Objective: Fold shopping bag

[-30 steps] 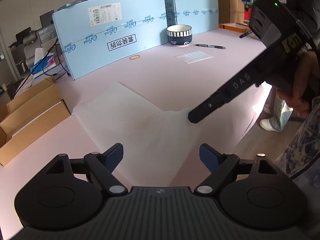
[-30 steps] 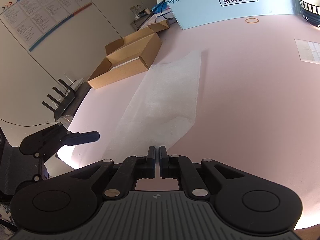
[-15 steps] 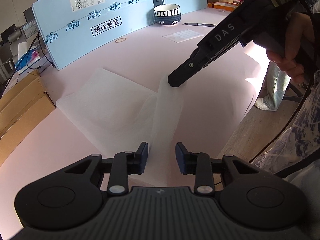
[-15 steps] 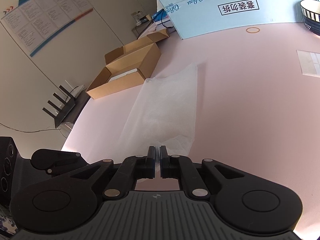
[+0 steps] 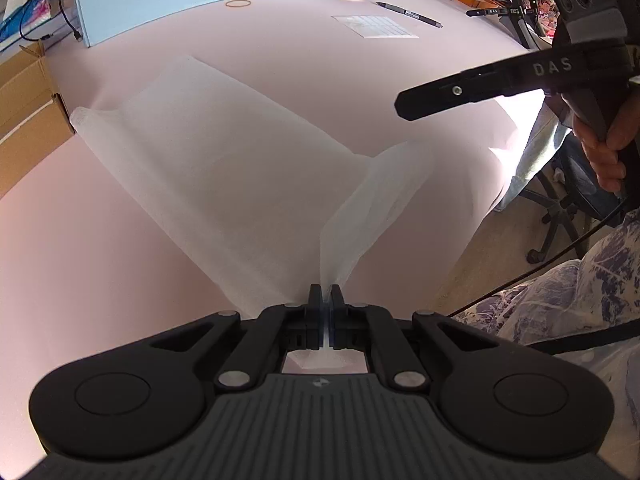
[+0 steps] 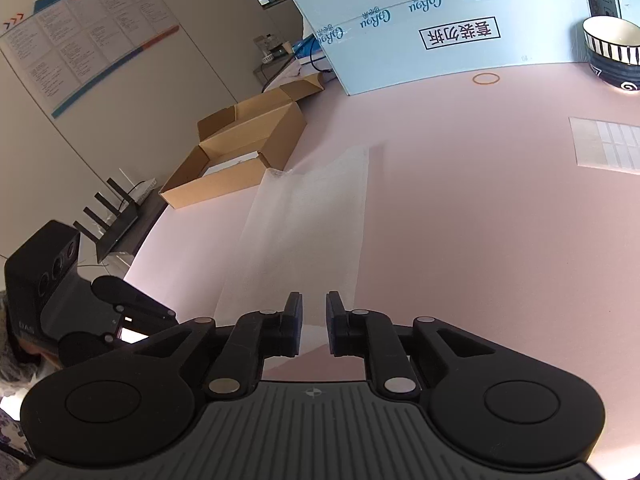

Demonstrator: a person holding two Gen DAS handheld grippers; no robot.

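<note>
Inspector: Step in hand is the transfer of the near edge. The left gripper (image 5: pixel 325 300) has just been closing and its jaws are now pinched shut on a gathered corner of the white shopping bag (image 5: pixel 224 168), which rises into them as a taut peak.

Assessor: And the right?

Inspector: The right gripper (image 6: pixel 314 320) has just been opening. Its jaws stand slightly apart with bag material showing in the gap; the pads do not appear to press on it. I judge it released.

Assessor: Where does the bag lie?

Inspector: Flat on the pink desk (image 5: pixel 320 80), running from the left jaws at 6 o'clock out to 10 o'clock, with one flap lifted at 2 o'clock.

Assessor: Next move?

Inspector: In my judgement, carry the held corner toward the far edge at 10 o'clock, keeping the fabric taut so the fold lands square. The right gripper would need a fresh hold or to press the crease.

Assessor: Poses?

Inspector: Left gripper angled steeply down at the desk. Right gripper, seen at 2 o'clock in the left view, is held by a hand (image 5: pixel 608 152) and slopes down, clear of the bag.
</note>
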